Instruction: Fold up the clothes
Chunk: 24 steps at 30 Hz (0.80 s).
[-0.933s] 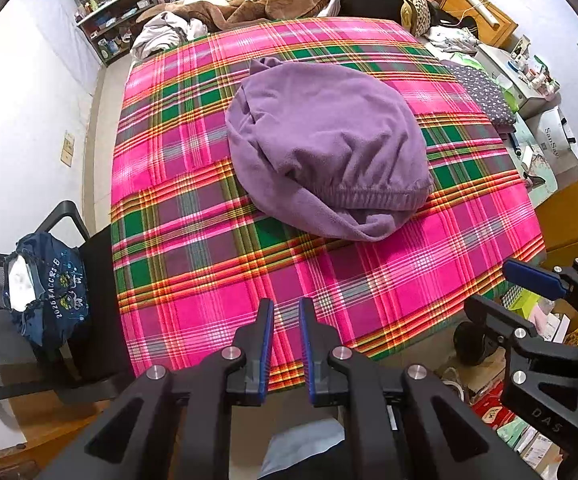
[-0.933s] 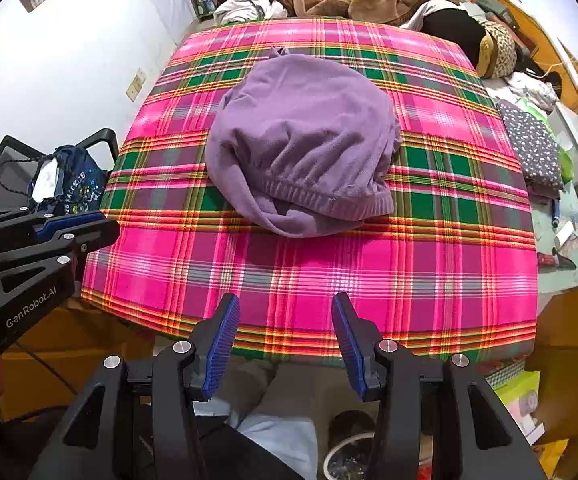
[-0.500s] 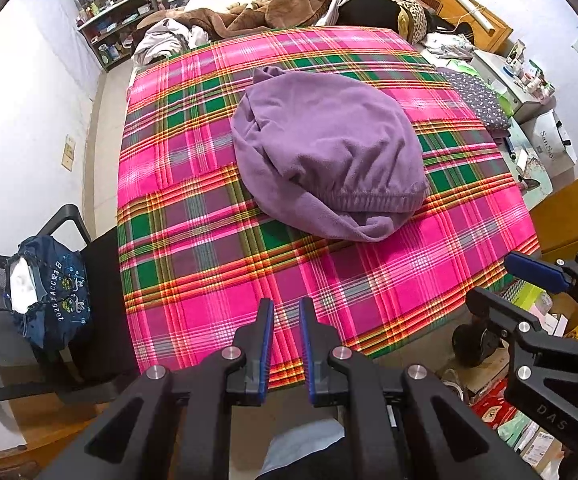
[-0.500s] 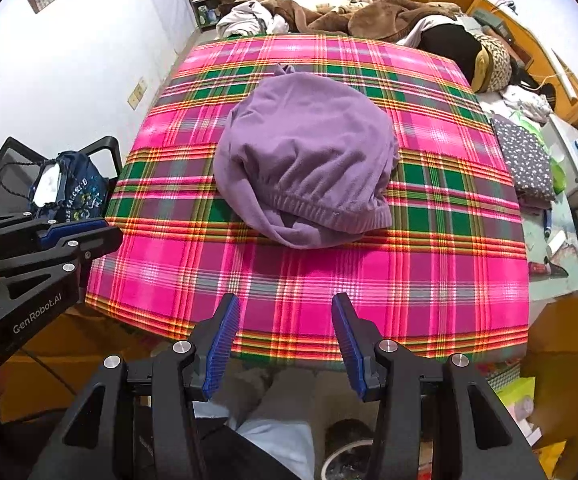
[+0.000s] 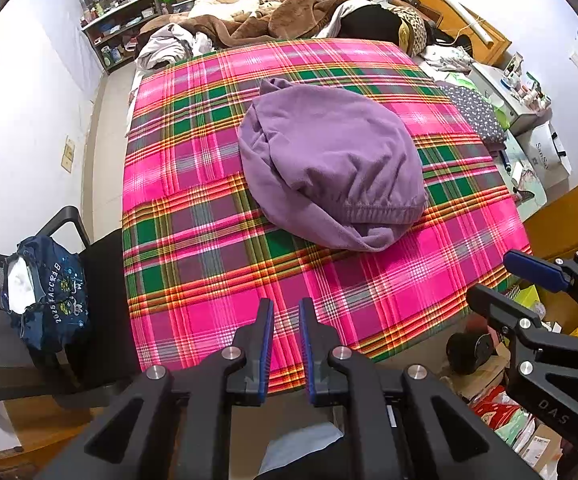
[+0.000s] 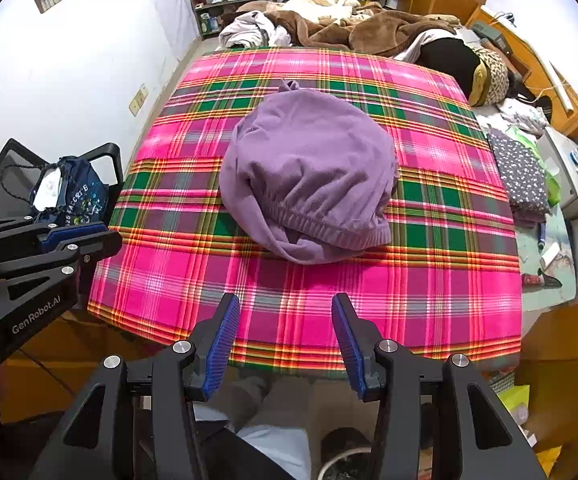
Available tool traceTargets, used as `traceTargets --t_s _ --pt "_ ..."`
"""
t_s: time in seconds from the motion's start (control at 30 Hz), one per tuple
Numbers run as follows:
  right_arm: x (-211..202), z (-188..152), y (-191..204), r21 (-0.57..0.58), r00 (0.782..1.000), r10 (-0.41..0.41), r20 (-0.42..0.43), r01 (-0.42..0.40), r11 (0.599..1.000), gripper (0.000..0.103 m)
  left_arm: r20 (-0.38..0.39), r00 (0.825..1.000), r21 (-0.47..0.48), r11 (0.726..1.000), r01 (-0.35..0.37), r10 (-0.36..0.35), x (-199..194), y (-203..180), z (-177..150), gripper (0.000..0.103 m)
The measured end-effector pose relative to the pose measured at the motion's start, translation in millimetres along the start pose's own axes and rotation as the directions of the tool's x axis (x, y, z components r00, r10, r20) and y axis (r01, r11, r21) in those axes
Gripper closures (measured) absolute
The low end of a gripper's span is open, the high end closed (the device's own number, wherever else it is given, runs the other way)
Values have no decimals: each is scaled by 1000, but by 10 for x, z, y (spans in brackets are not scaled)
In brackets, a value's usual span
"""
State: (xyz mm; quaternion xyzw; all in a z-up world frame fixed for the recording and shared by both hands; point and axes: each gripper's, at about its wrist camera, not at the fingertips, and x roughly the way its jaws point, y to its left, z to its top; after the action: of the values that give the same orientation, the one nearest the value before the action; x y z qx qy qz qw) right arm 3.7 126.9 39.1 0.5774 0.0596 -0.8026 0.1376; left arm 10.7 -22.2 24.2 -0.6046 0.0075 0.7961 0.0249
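A crumpled purple fleece garment (image 5: 329, 168) (image 6: 309, 176) lies in a heap in the middle of the pink and green plaid cloth (image 5: 209, 272) (image 6: 429, 288) that covers the bed, its elastic hem facing me. My left gripper (image 5: 285, 304) (image 6: 89, 236) hovers over the near edge of the cloth, its jaws only a narrow gap apart and nothing between them. My right gripper (image 6: 285, 300) (image 5: 493, 276) hangs wide open and empty over the same edge, further right. Neither touches the garment.
A black chair (image 5: 89, 264) with a navy drawstring bag (image 5: 49, 292) stands left of the bed. Brown blankets and loose clothes (image 5: 289, 20) are piled at the far end. Dotted folded fabric (image 6: 521, 176) and cluttered boxes line the right side. A person's trouser leg (image 6: 273, 448) shows below.
In both views the bed and the purple garment sit slightly lower and further off, with more of the room's far end showing. The jaws of both grippers are unchanged.
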Motion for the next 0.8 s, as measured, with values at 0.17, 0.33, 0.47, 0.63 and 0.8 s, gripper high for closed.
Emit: traceTargets --t_s 0.17,0.33,0.47,0.63,0.8 --pt "-11 39 2 -7 1000 -7 11 8 1000 53 10 1000 10 1000 5 -5 -26 -7 -7 90" --pt "-9 -39 48 -14 1000 -19 24 19 1000 53 14 1000 11 1000 10 -10 -22 -2 -5 90" --pt "-5 -54 68 -17 999 -33 29 33 999 53 11 1000 16 999 28 -28 -1 1 -6 90" --pt "7 -52 88 -14 999 -45 29 45 999 53 -8 998 37 998 58 -58 48 -12 6 90" --pt "10 -56 117 -14 998 -53 36 53 998 53 -3 996 23 995 93 -93 67 42 8 90"
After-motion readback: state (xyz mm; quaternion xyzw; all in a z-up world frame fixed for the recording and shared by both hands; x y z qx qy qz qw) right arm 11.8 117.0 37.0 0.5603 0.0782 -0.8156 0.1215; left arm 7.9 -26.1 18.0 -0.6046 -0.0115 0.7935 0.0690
